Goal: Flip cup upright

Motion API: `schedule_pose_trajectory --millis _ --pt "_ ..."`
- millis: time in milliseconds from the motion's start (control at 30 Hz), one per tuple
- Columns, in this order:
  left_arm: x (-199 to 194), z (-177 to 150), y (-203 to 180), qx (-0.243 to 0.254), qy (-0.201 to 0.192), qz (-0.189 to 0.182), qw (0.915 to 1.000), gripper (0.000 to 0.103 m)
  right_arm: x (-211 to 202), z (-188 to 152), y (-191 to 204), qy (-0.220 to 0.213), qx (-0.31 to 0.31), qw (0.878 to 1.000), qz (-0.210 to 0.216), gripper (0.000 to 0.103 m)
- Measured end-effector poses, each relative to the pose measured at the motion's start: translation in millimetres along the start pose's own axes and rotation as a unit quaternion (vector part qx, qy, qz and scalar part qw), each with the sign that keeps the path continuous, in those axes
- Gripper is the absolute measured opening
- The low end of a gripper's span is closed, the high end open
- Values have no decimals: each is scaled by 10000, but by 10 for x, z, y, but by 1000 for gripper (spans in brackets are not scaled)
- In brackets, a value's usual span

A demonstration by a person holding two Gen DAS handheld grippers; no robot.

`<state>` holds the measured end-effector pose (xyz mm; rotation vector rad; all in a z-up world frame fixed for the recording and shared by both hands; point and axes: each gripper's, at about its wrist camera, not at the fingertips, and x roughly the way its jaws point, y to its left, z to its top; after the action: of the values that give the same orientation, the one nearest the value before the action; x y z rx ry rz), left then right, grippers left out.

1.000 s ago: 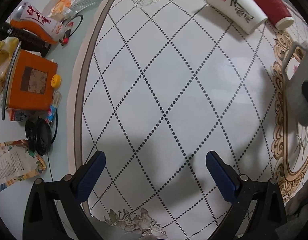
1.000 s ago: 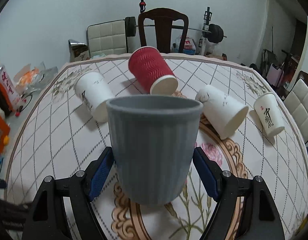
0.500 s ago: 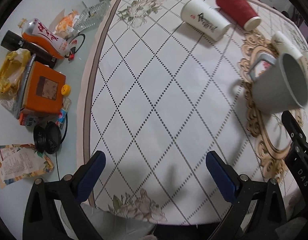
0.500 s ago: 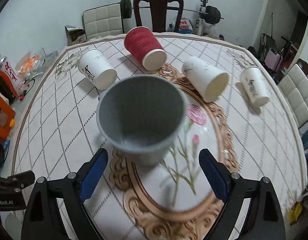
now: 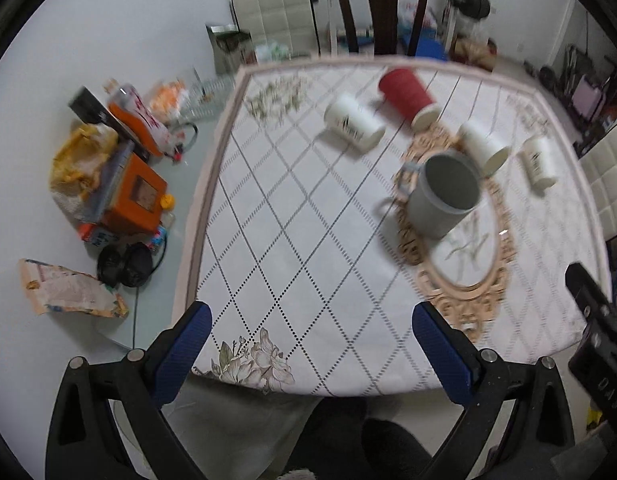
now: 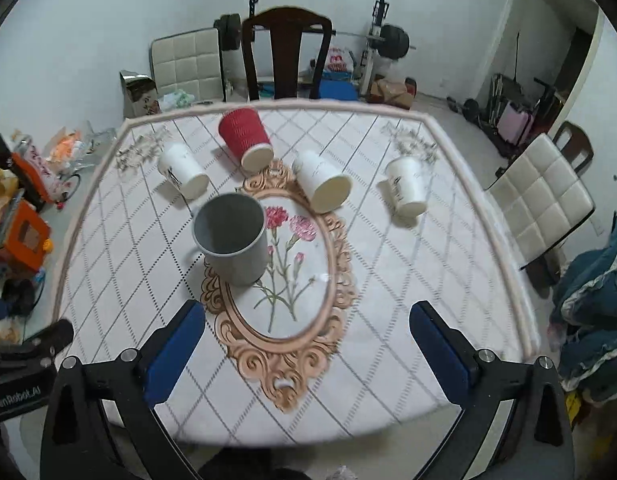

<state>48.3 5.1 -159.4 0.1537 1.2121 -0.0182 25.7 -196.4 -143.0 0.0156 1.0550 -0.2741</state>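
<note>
A grey ribbed mug (image 6: 232, 238) stands upright, mouth up, on the left rim of the oval floral pattern of the tablecloth; it also shows in the left wrist view (image 5: 442, 196). My right gripper (image 6: 306, 346) is open and empty, well back from the mug over the near table edge. My left gripper (image 5: 308, 350) is open and empty above the near left edge. A red ribbed paper cup (image 6: 244, 140) and three white paper cups (image 6: 184, 172) (image 6: 322, 182) (image 6: 406, 186) lie on their sides behind the mug.
The table (image 6: 428, 280) has a white cloth with a diamond grid. Clutter lies on the left: an orange box (image 5: 134, 196), black headphones (image 5: 124, 266), snack packets (image 5: 68, 294). A dark chair (image 6: 286, 54) stands behind, a white chair (image 6: 542, 200) at right.
My right gripper opened and let go of the grey mug, which now stands upright on the cloth. Both grippers pulled back and up from the table.
</note>
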Motion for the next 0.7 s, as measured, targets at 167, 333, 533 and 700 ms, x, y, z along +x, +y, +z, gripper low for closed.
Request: schedule_pose_trajectory --millis 167,333,533,700 --pt "-652 -97 -16 -123 -522 -74 9985 102 -703 49 -182 -207 -103 9997 19 103" --pt "-1150 -231 -25 -203 -829 -152 9962 102 -1280 46 -338 -439 -67 9990 8 103" --pt "-1509 -357 -50 -330 -1084 -177 9934 102 -1782 -2 -524 -603 17 9980 163 103" --pt "-1664 -444 -107 -318 -1227 -196 9917 102 -2024 -35 -622 -714 27 9973 190 103"
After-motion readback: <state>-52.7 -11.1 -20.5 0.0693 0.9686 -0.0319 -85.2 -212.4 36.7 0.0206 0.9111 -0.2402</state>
